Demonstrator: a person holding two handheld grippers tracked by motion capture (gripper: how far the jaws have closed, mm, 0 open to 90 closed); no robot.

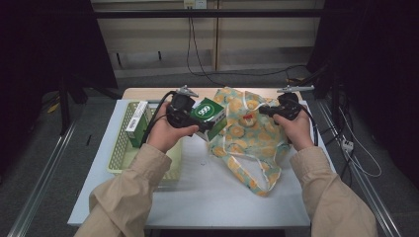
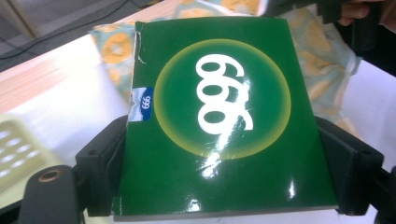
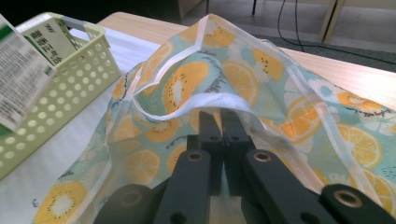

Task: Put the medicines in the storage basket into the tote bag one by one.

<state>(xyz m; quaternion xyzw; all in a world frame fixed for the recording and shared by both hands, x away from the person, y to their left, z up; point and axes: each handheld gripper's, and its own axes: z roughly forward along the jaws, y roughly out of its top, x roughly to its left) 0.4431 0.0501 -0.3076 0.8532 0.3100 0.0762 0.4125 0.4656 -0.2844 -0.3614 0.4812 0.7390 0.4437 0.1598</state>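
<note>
Gripping a green box [image 1: 209, 115] by its two side edges, the left gripper [image 1: 193, 117] holds it off the table, just beside the fruit-print bag [image 1: 247, 140]. The right gripper [image 3: 219, 122] has its jaws pinched tight on the bag's rim, lifting the fabric. A pale basket [image 1: 123, 148] sits behind the left gripper.

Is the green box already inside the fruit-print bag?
No: in the high view the left gripper holds the green box in the air beside the fruit-print bag, whose rim the right gripper pinches.
</note>
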